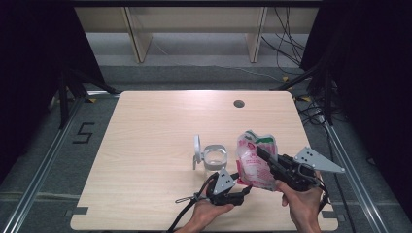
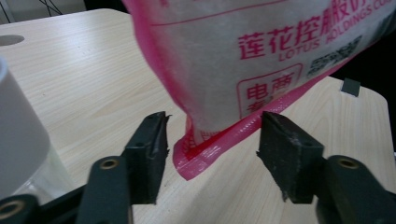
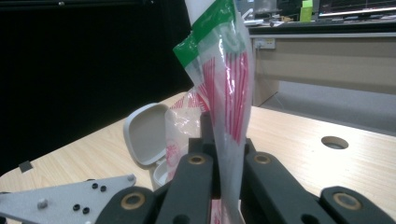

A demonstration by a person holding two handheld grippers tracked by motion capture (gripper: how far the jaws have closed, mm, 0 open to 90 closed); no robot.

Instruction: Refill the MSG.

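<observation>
My high view looks down over the table (image 1: 160, 126); both gripper views sit close, sharing the pink bag (image 1: 255, 160).

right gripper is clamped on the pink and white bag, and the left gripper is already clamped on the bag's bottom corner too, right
Not quite. The right gripper is clamped on the pink and white bag, but the left gripper is not clamped yet. In the left gripper view its jaws stand on either side of the bag's bottom corner with gaps showing, not pressing on it.
</observation>
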